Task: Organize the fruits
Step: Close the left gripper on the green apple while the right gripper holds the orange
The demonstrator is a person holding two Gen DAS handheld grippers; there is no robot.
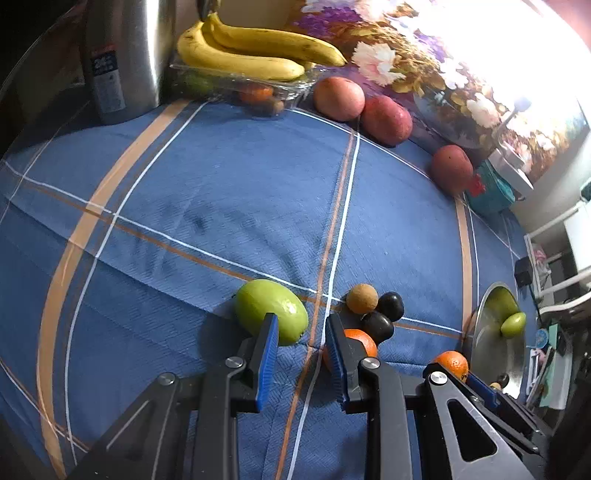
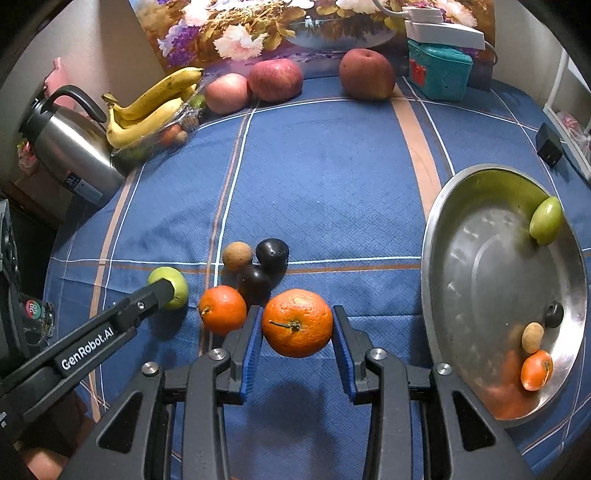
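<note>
The right gripper clamps a large orange between its 2 blue pads; the fruit hangs above the blue checked tablecloth, with its shadow on the cloth below.

The left gripper has its jaws drawn close together with nothing between the pads. In the left wrist view only bare cloth shows in the narrow gap. A green fruit lies just beside the outer face of its left finger, and a second orange lies behind its right finger. In the right wrist view the tip of this gripper overlaps the green fruit; contact cannot be confirmed.

Loose group on the cloth, near the second orange:
- 1 round brown fruit
- 2 dark, near-black fruits, touching each other

A steel basin sits at the right and contains 1 green fruit, 1 small orange, 1 small brown fruit and 1 small dark fruit.

Far side of the table:
- 3 red apples in a row in front of a flower picture
- a banana bunch on a clear plastic box that holds more fruit
- a steel thermos jug at the left
- a teal box at the right
</note>
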